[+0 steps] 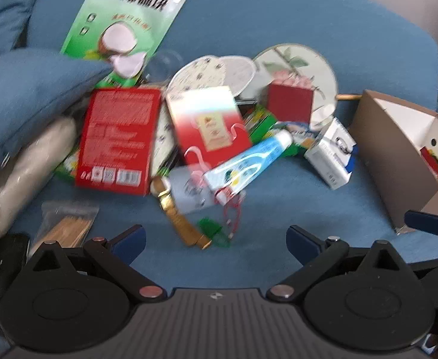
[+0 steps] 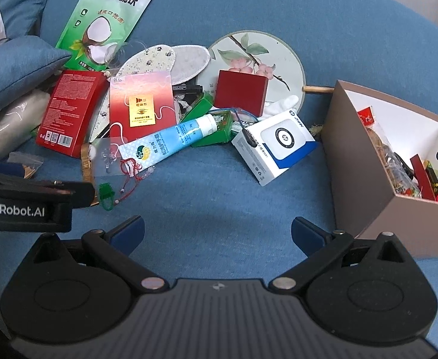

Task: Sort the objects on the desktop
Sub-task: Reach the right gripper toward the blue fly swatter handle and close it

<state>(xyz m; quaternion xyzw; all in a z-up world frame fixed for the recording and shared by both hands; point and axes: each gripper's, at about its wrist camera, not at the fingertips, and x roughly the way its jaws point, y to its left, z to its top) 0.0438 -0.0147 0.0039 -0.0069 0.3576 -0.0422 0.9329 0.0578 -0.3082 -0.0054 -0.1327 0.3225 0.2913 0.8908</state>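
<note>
Your right gripper (image 2: 217, 233) hangs with its jaws spread wide and nothing between them, above bare blue cushion (image 2: 338, 30). Ahead of you lies a heap: a blue tube (image 2: 171, 140) resting across a green box (image 2: 219, 131), a white and blue box (image 2: 274, 146) just to its right, a round fan (image 2: 248, 56) behind. The brown box (image 2: 365, 185) at your right holds packets. Your left gripper (image 2: 24, 200) juts in from the left edge.

Even daylight, fisheye-bent edges, motion blur across left wrist view.
</note>
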